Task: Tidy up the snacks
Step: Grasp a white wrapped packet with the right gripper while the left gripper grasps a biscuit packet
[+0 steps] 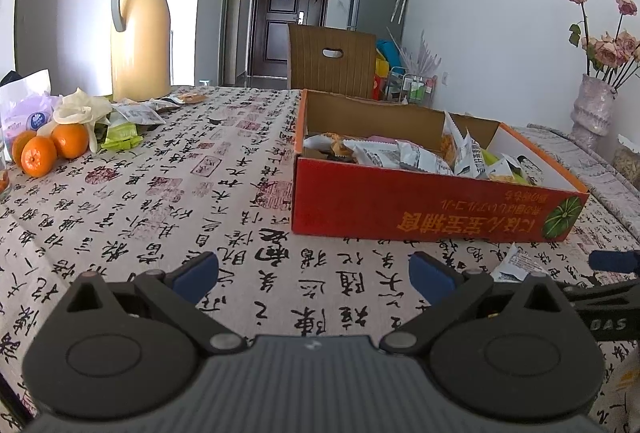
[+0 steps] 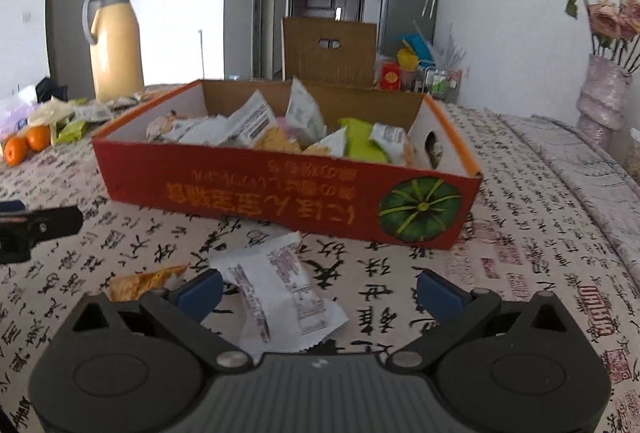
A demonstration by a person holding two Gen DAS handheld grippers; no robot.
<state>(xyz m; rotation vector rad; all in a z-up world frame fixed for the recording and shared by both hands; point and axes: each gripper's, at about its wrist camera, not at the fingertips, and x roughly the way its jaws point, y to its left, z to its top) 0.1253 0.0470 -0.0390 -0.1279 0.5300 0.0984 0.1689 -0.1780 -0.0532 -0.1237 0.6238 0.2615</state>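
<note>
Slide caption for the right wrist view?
Open right claw over a white snack packet, red snack box ahead.

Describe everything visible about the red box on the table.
The red box is a shallow, open-topped cardboard tray with orange rim edges, a plain brown and white inside, and a hand-hole in its right end wall. Its front wall carries upside-down yellow lettering and a green pumpkin picture. It sits flat on the tablecloth, angled to both cameras, part filled with loose snack packets. Neither gripper touches it; a white packet lies just in front.
</note>
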